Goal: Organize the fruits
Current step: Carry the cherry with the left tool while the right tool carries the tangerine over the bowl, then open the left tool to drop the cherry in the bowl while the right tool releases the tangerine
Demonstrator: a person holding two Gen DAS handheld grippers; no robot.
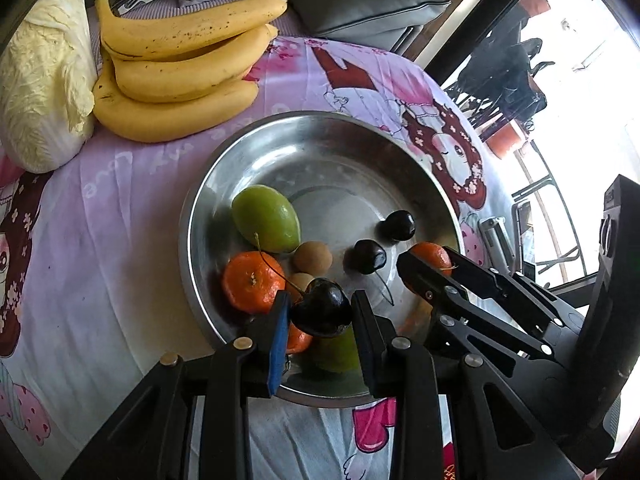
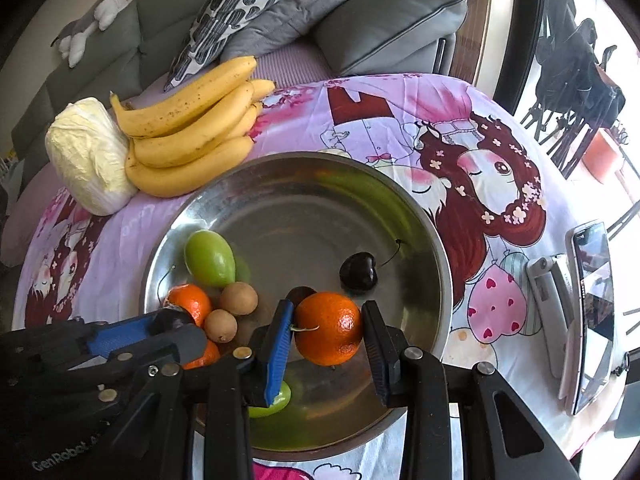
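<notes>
A steel bowl [image 1: 200, 216] [image 2: 436, 264] sits on the pink printed cloth. Inside lie a green fruit [image 1: 266, 218] [image 2: 209, 258], a tangerine [image 1: 250, 282] [image 2: 192, 302], small brown fruits [image 1: 313, 257] [image 2: 239, 298] and dark cherries [image 1: 398, 225] [image 2: 359, 271]. My left gripper [image 1: 320, 312] is shut on a dark cherry [image 1: 322, 312] with a long stem, above the bowl's near side. My right gripper [image 2: 328, 328] is shut on a tangerine [image 2: 329, 328], also over the bowl. In the left wrist view the right gripper [image 1: 426, 266] shows at right with its tangerine [image 1: 432, 254].
A bunch of bananas [image 1: 180, 68] [image 2: 188, 132] and a pale cabbage [image 1: 42, 80] [image 2: 88, 156] lie on the cloth behind the bowl. A phone on a stand [image 2: 588, 312] sits at the right. Grey sofa cushions [image 2: 384, 28] are behind the table.
</notes>
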